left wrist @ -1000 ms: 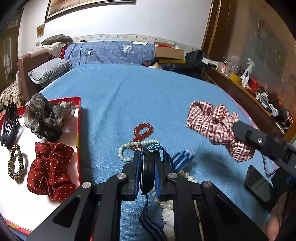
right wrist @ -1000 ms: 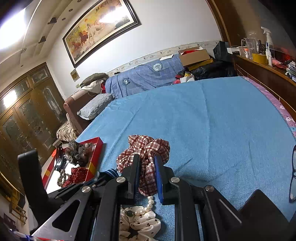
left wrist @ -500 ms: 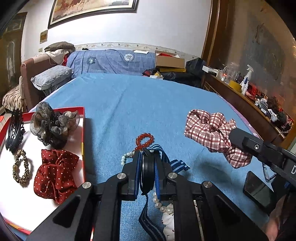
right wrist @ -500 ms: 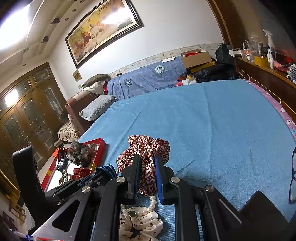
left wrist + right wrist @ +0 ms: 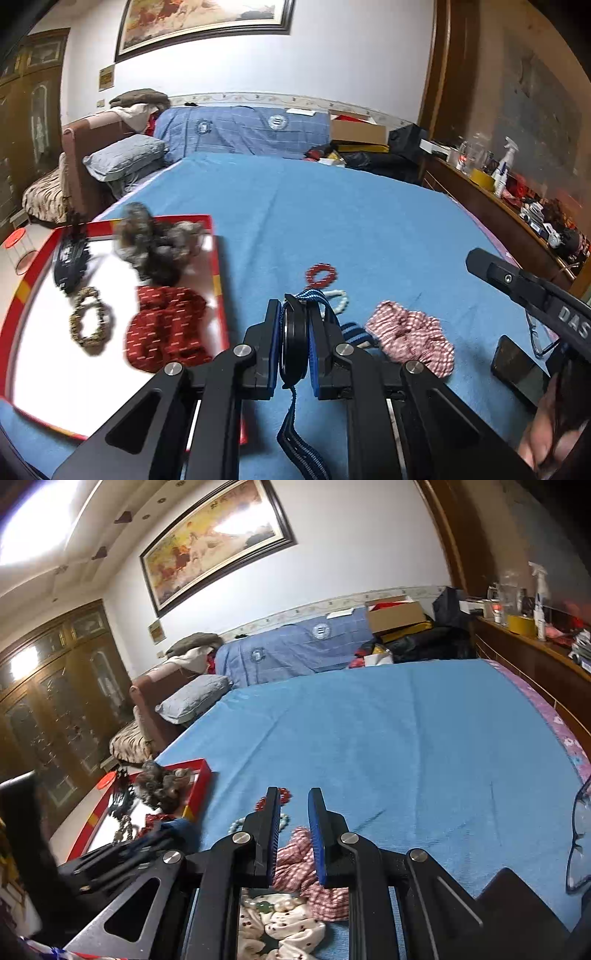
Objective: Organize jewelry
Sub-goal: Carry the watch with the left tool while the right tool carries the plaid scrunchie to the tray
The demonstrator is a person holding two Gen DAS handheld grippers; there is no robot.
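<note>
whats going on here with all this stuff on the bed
A person with a gripper in each hand is sorting accessories on a blue bedspread. The left gripper has its jaws shut on a blue striped strap with a black round piece, near the red tray. The plaid scrunchie lies below the right gripper, whose jaws hold nothing.

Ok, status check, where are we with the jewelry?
Left gripper shut on the blue striped strap. Right gripper empty, jaws slightly apart. Plaid scrunchie loose on the bed. Nothing blocking the red tray.
</note>
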